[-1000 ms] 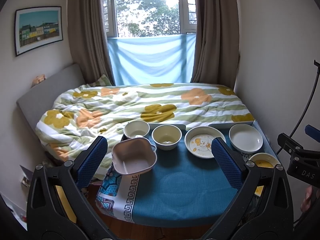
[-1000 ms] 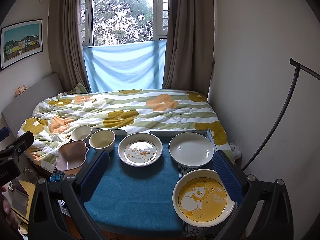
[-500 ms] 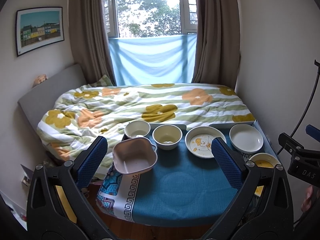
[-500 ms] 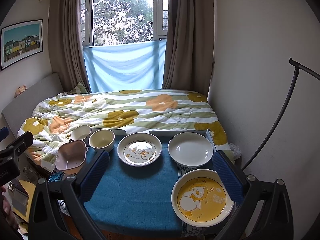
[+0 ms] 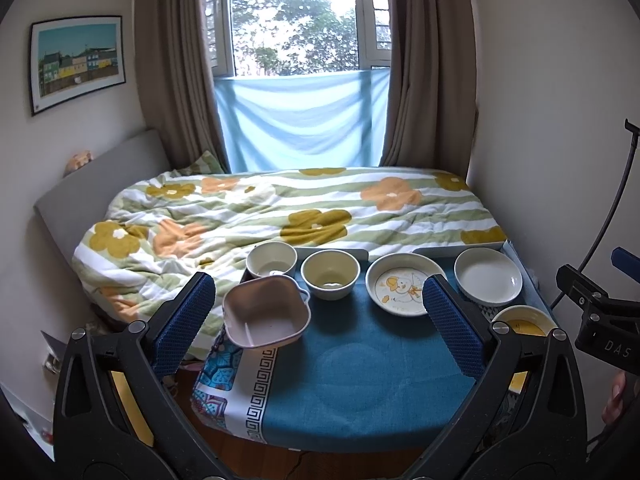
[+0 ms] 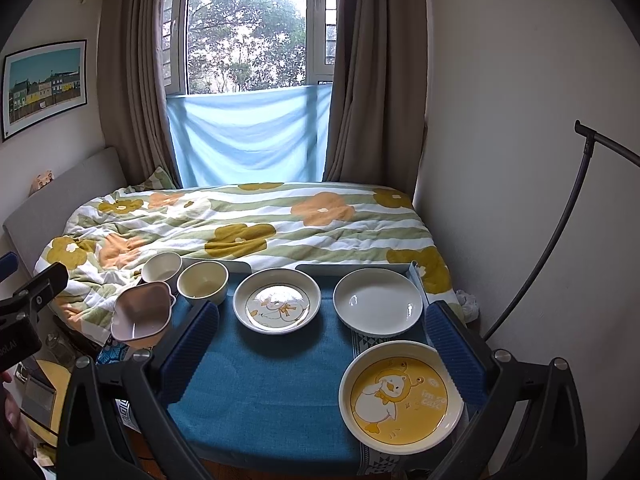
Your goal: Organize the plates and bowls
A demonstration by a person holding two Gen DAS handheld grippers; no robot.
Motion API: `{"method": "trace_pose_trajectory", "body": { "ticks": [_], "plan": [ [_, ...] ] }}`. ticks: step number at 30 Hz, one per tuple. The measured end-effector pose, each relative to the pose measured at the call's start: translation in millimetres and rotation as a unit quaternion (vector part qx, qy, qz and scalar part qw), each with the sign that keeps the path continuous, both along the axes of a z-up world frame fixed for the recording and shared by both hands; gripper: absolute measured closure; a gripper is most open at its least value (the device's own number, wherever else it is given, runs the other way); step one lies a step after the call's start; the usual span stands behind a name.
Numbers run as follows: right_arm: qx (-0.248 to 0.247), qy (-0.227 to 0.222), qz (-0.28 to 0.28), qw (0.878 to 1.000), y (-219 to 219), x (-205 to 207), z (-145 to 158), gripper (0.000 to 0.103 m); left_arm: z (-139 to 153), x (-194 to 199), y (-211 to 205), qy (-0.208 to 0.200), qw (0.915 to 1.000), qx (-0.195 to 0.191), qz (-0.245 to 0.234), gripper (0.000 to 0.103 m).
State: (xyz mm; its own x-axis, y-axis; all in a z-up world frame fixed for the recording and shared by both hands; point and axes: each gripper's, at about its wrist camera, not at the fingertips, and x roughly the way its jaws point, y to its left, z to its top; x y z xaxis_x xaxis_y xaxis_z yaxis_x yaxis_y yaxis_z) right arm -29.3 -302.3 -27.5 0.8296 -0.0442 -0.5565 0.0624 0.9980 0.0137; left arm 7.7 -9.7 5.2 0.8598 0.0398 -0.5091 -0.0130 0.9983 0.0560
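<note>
A small table under a blue cloth [image 5: 360,368] carries the dishes. A pink square bowl [image 5: 266,312] sits at its left edge, with a white bowl [image 5: 272,259] and a cream bowl [image 5: 330,273] behind it. To the right lie a duck-print plate [image 5: 402,283], a plain white plate [image 5: 489,276] and a yellow duck plate [image 6: 400,396]. My left gripper [image 5: 318,324] hangs open above the near half of the table, holding nothing. My right gripper [image 6: 322,350] is open too, its right finger [image 6: 454,354] beside the yellow plate.
A bed with a flowered quilt [image 5: 280,212] butts against the table's far side. Walls close in on the right, and a black curved stand [image 6: 560,232] rises there. A person's fingers [image 5: 614,396] show at the right edge.
Both cameras have drifted slightly; the dishes look a touch lower and nearer. No dish has moved, and both grippers stay open.
</note>
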Motion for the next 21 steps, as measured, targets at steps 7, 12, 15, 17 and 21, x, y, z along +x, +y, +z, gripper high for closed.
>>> {"method": "trace_pose_trajectory", "body": {
  "ticks": [7,12,15,17,21],
  "plan": [
    [0.015,0.017,-0.029,0.999,-38,-10,-3,0.000,-4,20,-32,0.032,0.9984,0.000,-0.047,0.000],
    [0.034,0.050,-0.050,0.997,-88,-13,-28,0.000,-32,48,-79,0.083,0.9906,-0.009,-0.108,0.000],
    [0.048,0.066,-0.067,0.994,-114,-17,-49,0.000,-61,70,-114,0.133,0.9753,-0.024,-0.175,0.001],
    [0.069,0.084,-0.080,0.991,-132,-17,-65,0.000,-83,84,-139,0.164,0.9622,-0.029,-0.216,0.001],
    [0.121,0.119,-0.106,0.980,-165,-17,-101,0.000,-124,115,-187,0.218,0.9345,-0.029,-0.280,0.001]
  ]
}}
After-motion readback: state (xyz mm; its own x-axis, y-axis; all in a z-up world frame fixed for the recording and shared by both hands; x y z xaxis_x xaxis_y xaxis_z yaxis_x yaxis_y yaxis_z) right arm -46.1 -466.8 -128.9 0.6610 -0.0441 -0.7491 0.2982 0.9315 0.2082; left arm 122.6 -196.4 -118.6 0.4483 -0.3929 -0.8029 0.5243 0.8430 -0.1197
